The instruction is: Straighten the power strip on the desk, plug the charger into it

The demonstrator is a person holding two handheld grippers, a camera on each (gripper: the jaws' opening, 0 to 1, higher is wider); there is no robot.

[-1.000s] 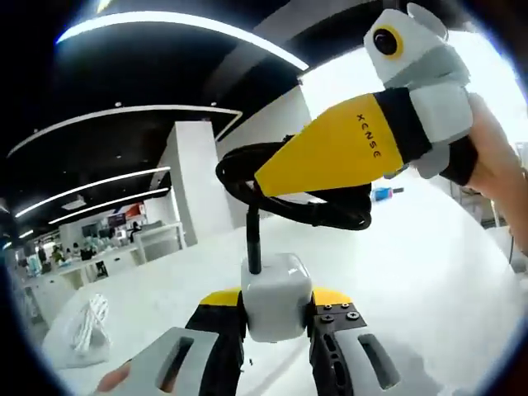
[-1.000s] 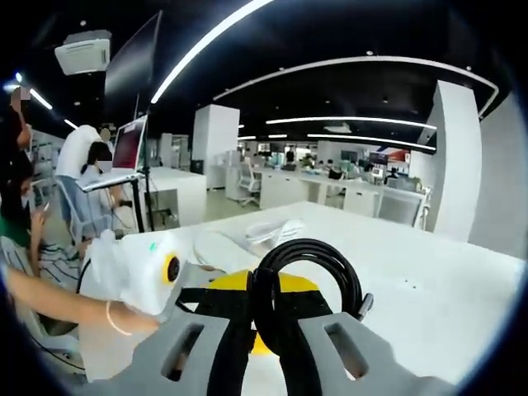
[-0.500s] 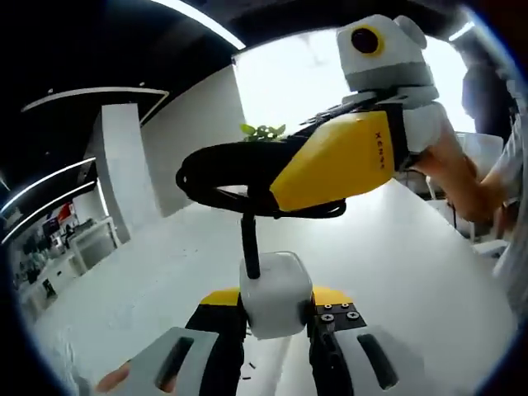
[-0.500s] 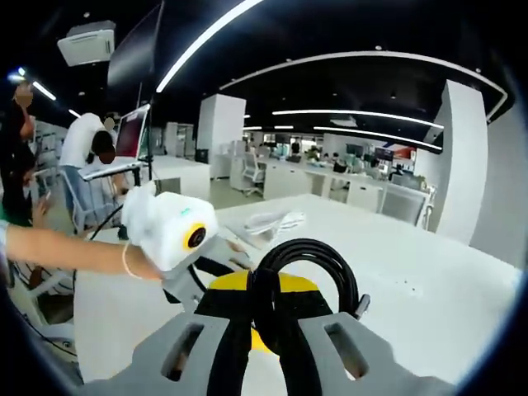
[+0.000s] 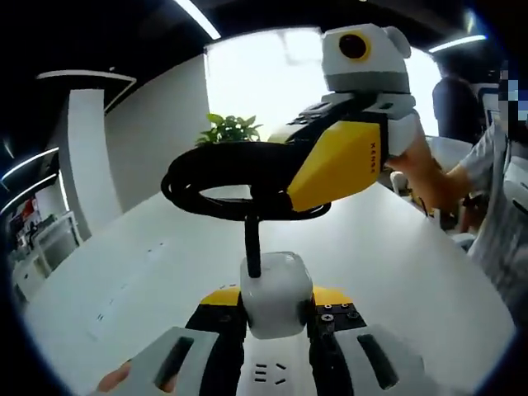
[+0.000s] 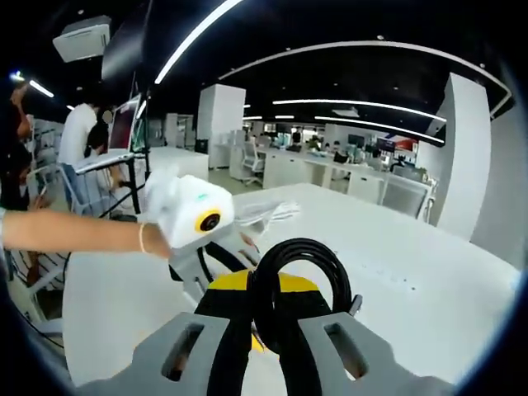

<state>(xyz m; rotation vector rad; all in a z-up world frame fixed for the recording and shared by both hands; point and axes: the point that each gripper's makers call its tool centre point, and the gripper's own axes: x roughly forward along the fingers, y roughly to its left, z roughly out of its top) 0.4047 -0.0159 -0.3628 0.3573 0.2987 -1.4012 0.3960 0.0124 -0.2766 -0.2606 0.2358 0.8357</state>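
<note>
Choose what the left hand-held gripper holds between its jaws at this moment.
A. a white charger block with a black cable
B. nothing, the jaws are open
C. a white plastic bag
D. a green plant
A: in the left gripper view the left hand-held gripper is shut on the white charger block, and the black cable rises from its top to the coil held by the right hand-held gripper.

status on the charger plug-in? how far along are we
Mid-job. In hand: the left tool is shut on the white charger, and the right tool is shut on its coiled black cable, both lifted above the desk. A power strip with open sockets shows just below the charger. Left: seating the charger in a socket. Whether the strip is straightened cannot be told from these views.
</note>
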